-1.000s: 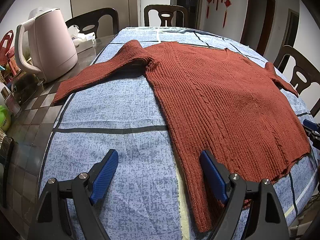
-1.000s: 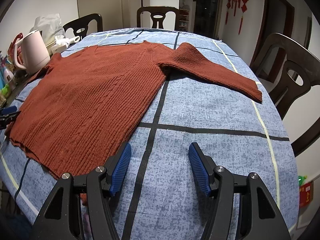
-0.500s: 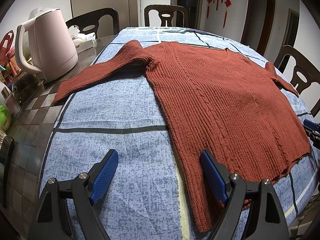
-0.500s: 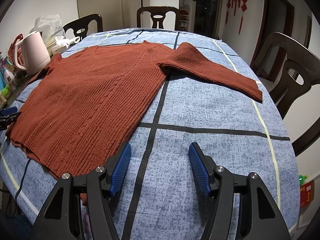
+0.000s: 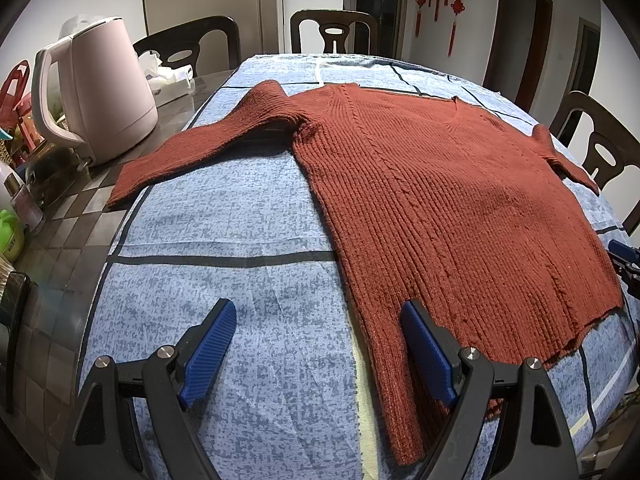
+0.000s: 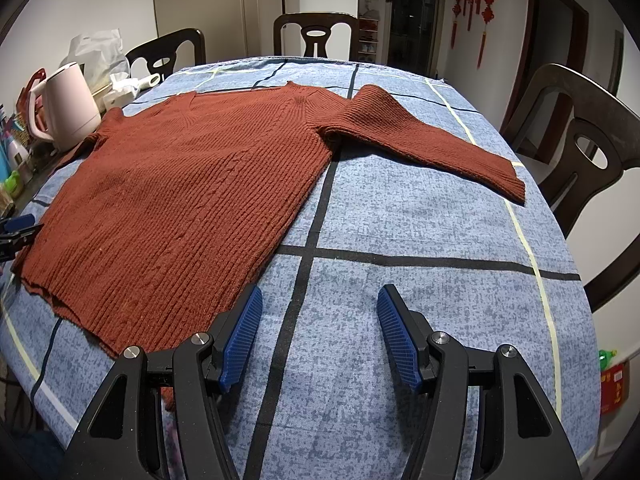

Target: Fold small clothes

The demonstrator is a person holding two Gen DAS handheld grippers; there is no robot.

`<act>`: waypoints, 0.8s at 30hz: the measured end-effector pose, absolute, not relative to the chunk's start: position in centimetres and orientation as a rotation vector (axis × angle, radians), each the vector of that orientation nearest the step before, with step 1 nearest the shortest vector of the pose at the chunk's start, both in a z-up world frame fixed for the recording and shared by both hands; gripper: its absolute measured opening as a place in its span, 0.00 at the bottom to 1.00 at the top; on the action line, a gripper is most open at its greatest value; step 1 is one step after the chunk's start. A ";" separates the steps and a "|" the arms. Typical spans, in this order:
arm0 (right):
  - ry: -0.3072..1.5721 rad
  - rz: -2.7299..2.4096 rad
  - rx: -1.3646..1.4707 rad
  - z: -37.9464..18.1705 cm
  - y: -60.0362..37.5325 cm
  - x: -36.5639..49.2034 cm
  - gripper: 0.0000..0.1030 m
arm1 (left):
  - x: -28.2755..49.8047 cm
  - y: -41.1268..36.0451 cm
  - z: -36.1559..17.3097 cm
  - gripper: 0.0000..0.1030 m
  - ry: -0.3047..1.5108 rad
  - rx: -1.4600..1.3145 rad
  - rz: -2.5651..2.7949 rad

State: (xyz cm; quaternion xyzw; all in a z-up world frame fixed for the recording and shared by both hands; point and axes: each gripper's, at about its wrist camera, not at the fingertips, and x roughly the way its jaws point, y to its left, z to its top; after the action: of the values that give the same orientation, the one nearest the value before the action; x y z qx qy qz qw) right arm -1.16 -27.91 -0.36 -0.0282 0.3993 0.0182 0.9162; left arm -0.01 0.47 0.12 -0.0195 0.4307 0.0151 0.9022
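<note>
so far we are looking at a job that is barely begun. the rust-red knitted sweater (image 5: 460, 208) is lying flat and fully spread on the blue checked cloth (image 5: 224, 216) covering the surface, neckline pointing away from us, hem at the near edge. one sleeve (image 5: 200, 148) is stretching out toward the pink kettle (image 5: 100, 92), its cuff reaching just past the cloth onto the dark tiled part of the surface; the other sleeve (image 6: 424, 140) is lying angled out on the opposite side. no fold is showing anywhere, so we are judging that every step is still ahead: both sleeves in, the sides over, then the body doubled.

we are holding the left tongs (image 5: 316, 344) wide open with nothing between the pads, hovering at the near edge where the hem corner is lying; the inner finger is sitting over the knit, though we cannot tell whether it is touching. the right tongs (image 6: 320, 332) are likewise spread wide and empty, over bare cloth just beside the other hem corner. from these positions we are probably lining up for a first grasp at the hem or side.
</note>
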 end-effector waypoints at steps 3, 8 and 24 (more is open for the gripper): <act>0.821 0.036 -0.060 -0.3 -27.8 -1.2 0.59 | 0.0 0.4 0.1 0.84 0.890 -0.040 0.031; 0.822 0.037 -0.057 -0.4 -27.8 -1.2 0.59 | 0.2 0.3 0.1 0.84 0.889 -0.042 0.034; 0.823 0.041 -0.050 -0.4 -27.8 -1.2 0.59 | 0.1 0.1 0.1 0.85 0.887 -0.037 0.036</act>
State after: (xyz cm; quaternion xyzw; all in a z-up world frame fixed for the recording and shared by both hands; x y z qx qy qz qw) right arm -1.23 -27.78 -0.37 -0.0241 0.4001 0.0200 0.9159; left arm 0.10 0.10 0.12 -0.0180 0.4291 0.0176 0.9029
